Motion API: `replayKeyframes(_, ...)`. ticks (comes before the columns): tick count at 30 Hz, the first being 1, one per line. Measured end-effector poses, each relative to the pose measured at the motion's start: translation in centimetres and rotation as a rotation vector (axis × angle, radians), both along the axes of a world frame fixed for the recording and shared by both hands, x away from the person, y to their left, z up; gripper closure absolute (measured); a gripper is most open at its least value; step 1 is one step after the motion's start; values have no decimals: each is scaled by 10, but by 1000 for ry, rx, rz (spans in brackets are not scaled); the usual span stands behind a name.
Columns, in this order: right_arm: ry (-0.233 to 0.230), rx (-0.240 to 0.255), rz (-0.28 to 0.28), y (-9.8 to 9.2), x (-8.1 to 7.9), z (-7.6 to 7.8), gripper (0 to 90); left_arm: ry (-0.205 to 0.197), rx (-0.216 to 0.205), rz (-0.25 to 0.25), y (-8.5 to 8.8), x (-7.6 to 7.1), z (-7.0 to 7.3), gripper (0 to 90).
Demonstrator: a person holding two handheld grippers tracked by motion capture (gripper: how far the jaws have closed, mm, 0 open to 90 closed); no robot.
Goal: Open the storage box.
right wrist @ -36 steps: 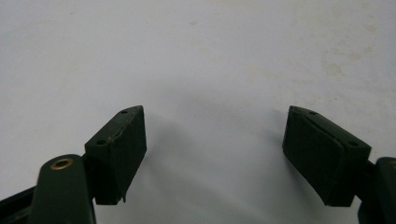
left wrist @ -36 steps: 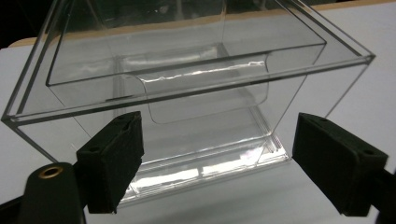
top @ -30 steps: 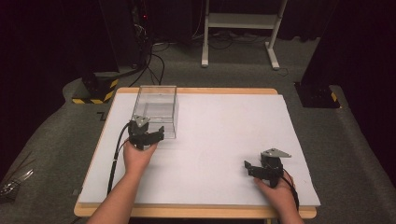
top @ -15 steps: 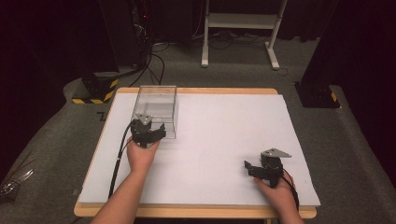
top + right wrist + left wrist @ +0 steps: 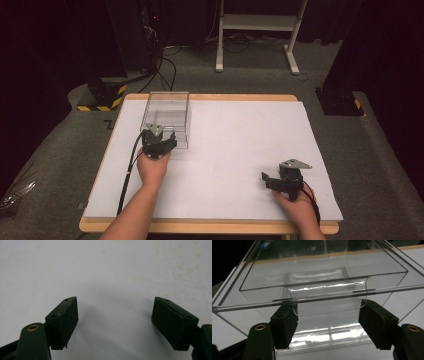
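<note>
Your left gripper (image 5: 159, 141) is at the near wall of the clear box (image 5: 167, 112), which stands on the far left part of the table (image 5: 240, 150). Its fingers (image 5: 285, 326) have just been closing on the box's protruding handle and touch its two sides. Your right gripper (image 5: 272, 181) rests near right, fingers (image 5: 62, 320) apart around nothing.

The right tool (image 5: 115, 322) hangs wide-jawed over the white tabletop (image 5: 105, 267).

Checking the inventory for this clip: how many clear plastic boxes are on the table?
1. The clear box stands at the table's far left, with the left gripper at its near wall. Nothing seems hidden behind it.
</note>
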State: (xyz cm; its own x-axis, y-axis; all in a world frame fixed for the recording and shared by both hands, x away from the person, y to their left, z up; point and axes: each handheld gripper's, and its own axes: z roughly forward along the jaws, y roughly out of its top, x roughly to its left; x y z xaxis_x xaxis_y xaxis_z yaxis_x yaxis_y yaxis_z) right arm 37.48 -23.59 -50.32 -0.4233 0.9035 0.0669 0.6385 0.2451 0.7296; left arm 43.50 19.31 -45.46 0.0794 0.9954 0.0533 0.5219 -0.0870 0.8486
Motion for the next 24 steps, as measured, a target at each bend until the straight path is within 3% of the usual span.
replayKeyframes(24, -3, -4, 2, 0, 0, 0, 215, -2, -2, 1, -1, -12, 0, 328)
